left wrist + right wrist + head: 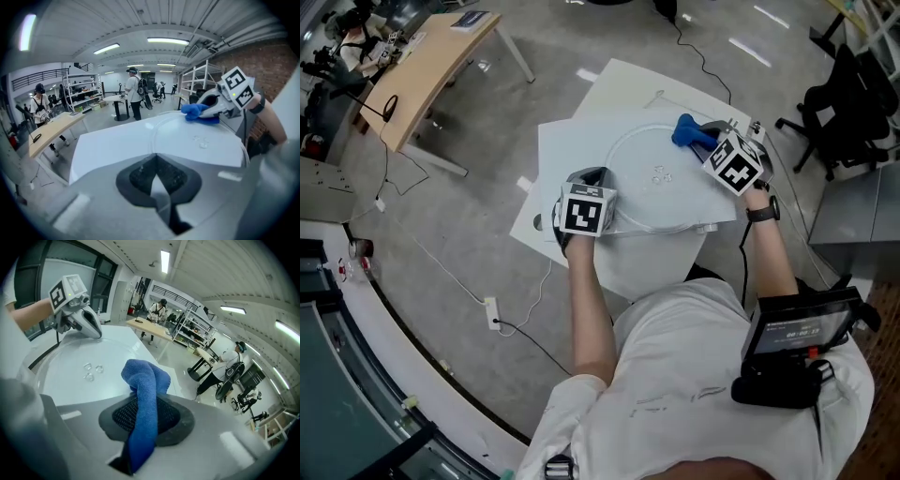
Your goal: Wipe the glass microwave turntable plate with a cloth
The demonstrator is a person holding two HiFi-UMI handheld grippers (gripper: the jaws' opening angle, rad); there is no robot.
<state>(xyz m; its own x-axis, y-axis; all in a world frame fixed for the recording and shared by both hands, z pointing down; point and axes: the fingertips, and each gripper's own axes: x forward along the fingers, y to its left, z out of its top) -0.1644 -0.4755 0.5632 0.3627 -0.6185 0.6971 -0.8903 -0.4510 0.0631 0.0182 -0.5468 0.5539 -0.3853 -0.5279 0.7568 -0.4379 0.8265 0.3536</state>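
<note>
The right tongs (146,401) are clamped on a bunched blue microfibre cloth (692,131), whose long axis follows the tongs' line. Its free end points left and rests on the far right rim of the round clear glass turntable plate (647,159). The left tongs (157,161) are closed on the plate's near left rim, and the plate lies flat on the white counter (572,150).

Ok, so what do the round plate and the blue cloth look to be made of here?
Plate: clear glass by the look, smooth and glossy; the white sheet under it shows straight through and only the rim is outlined. Cloth: probably microfibre or terry, matte blue; its surface is fuzzy and it folds limply.
</note>
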